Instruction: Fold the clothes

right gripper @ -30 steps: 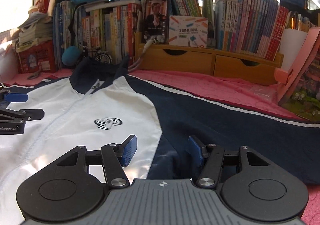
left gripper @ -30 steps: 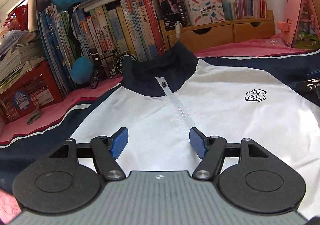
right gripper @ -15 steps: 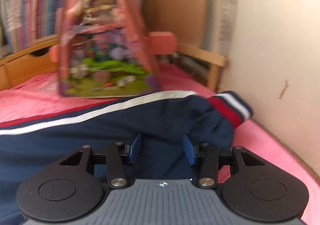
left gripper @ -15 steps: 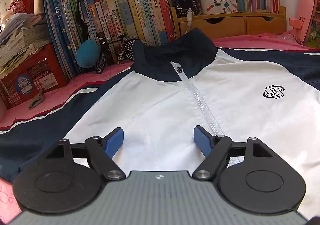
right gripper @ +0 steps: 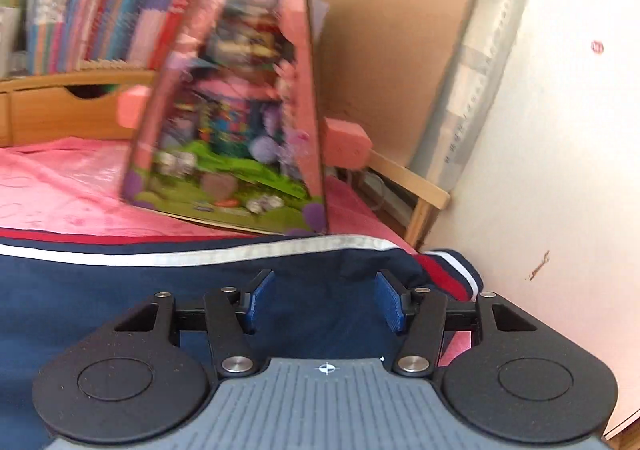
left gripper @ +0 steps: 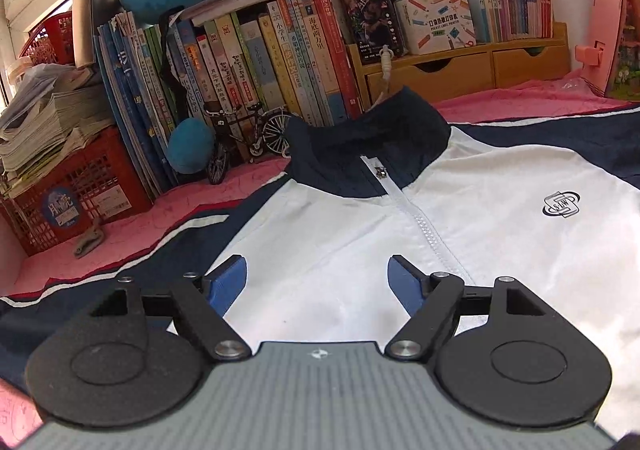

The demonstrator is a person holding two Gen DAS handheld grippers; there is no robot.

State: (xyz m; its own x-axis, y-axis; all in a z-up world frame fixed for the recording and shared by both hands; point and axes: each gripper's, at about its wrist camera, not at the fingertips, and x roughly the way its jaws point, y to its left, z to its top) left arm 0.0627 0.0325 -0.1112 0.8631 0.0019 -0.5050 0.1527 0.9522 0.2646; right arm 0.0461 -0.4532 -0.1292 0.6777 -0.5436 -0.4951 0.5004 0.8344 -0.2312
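Left wrist view: left tongs (left gripper: 318,282) stand open above the white front of the jacket (left gripper: 460,218), spread flat on the pink table (left gripper: 120,242) before books (left gripper: 256,62). Right tongs (right gripper: 324,300), jaws just widened, gape over its navy sleeve (right gripper: 120,290), near the cuff (right gripper: 448,270).

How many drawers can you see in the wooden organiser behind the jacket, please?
2 in the left wrist view: one drawer behind the jacket collar, another to its right. The right wrist view shows one again, blurred; more may be hidden.
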